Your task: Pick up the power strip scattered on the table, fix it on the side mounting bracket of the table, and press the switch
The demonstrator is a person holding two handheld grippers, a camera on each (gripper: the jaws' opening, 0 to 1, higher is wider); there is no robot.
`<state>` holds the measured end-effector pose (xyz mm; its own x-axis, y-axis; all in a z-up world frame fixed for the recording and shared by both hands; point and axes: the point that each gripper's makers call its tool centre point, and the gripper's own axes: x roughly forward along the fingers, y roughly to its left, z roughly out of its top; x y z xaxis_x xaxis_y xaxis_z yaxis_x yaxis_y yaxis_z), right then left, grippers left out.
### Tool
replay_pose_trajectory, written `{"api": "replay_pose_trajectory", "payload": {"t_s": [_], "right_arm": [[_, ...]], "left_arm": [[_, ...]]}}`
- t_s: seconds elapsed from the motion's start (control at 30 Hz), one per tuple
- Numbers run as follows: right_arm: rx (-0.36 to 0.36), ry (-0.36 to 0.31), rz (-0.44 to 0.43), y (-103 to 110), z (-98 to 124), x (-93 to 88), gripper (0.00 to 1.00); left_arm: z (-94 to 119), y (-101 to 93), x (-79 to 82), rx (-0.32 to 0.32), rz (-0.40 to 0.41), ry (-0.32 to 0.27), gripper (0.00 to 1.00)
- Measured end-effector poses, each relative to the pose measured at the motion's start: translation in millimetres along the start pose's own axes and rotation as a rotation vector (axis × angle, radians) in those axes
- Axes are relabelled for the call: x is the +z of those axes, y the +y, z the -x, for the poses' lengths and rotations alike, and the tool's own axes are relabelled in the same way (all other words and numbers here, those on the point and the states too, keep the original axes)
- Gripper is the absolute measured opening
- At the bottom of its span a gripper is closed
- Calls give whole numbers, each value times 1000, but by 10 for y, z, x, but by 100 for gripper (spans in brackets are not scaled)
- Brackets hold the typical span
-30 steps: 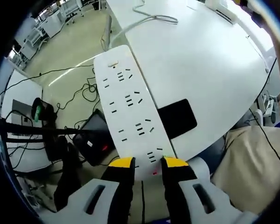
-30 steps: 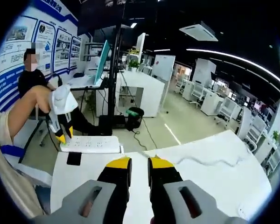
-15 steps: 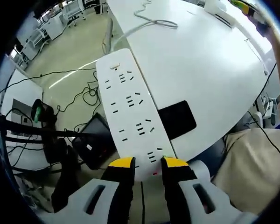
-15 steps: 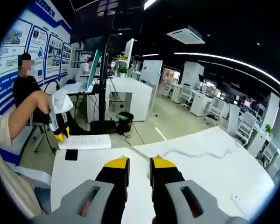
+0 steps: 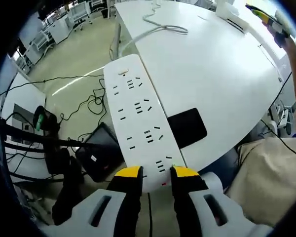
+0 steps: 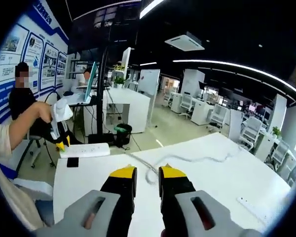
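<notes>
While strip hangs at table edge, status as follows:

Strip: long white multi-socket power strip (image 5: 138,123), near end pinched betw. yellow-tipped jaws of left gripper (image 5: 157,172); lies along edge of white table (image 5: 222,84), partly out over the floor. In right gripper view it sits at far left corner of table (image 6: 84,150).
Cord: white cable (image 5: 158,27) runs from strip's far end across tabletop in a loose curve.
Bracket: black flat rectangle (image 5: 187,127) at table edge, just beside/under strip – prob. the side mount, can't be sure.
L tool: jaws pressed on strip end, red switch light just visible betw. them.
R tool: right gripper (image 6: 141,172) up over the table, well apart from strip; yellow tips close together w/ narrow gap, nothing held.
Floor: black cables + dark box (image 5: 96,155) below edge.
Done: strip picked up, brought to table side.
Left: seating on bracket not confirmed – looks mid-alignment; switch press not yet done.
Next (judgement): slide strip onto mount, then free R tool to press switch.
</notes>
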<state>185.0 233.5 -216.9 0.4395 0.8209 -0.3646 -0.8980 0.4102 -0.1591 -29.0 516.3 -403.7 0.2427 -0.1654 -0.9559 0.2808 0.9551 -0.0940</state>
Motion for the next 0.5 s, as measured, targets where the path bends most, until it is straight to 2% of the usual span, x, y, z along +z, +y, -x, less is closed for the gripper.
{"api": "replay_pose_trajectory", "payload": {"t_s": [0.17,0.5], "right_arm": [[-12,-22,-26,-46,167,-66,15],[-68,-61,-73,-215,573,-244,15]], "left_arm": [[-12,96,41,-3,-1,-12,28],[-20,163,60,-2,8,-15,28]]}}
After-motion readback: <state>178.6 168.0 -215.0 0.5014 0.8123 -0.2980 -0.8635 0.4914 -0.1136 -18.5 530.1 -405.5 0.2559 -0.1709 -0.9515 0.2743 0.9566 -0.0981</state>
